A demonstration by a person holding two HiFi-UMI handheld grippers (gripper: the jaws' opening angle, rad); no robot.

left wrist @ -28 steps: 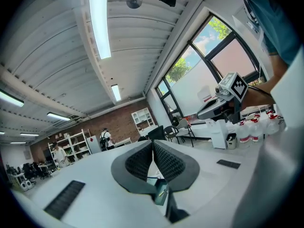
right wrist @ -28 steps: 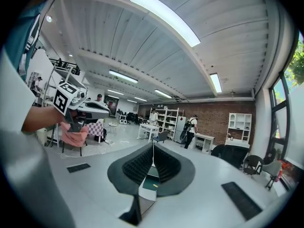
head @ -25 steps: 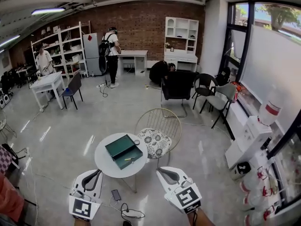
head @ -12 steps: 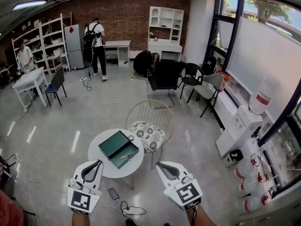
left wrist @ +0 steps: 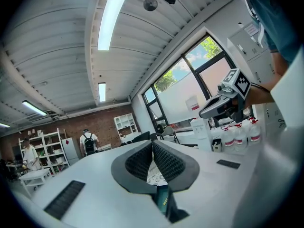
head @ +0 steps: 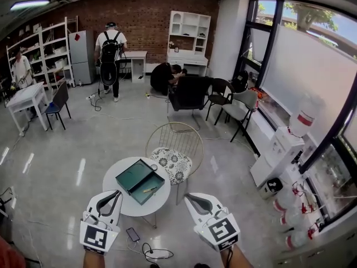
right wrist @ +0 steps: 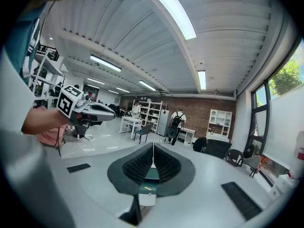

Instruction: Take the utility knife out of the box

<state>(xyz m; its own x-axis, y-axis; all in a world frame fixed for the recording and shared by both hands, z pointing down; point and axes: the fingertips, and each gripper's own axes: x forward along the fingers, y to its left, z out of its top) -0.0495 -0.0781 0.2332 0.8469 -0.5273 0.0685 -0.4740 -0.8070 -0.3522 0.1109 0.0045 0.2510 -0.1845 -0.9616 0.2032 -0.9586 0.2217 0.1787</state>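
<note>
Only the head view takes in the whole scene: a small round white tabletop point(head: 120, 197) on a glossy floor, a wire chair point(head: 174, 144) with a patterned cushion just behind it, and an open dark green box point(head: 146, 185) lying on the tabletop with its lid point(head: 131, 175) folded back to the left. The utility knife point(head: 149, 190) lies inside the box near its front edge. It shows only as a short yellow sliver, too small for detail.

The right gripper view catches that same yellow sliver and a slice of the green box through the notch below its jaws. The left gripper view shows a strip of green and part of the patterned cushion there. Each gripper view also shows the other gripper held out in the air at its side.

The left hand-held gripper point(head: 114, 195) and the right hand-held gripper point(head: 191, 196) are held low and side by side, well apart from each other. Their tips point forward toward the tabletop and their marker cubes are nearest the camera. Both stop short of the box and touch nothing. In each gripper view the 2 ribbed black pads meet at the tips, jaws together with nothing between them.

At the far brick wall a person with a backpack point(head: 110, 44) stands facing the shelving.
</note>
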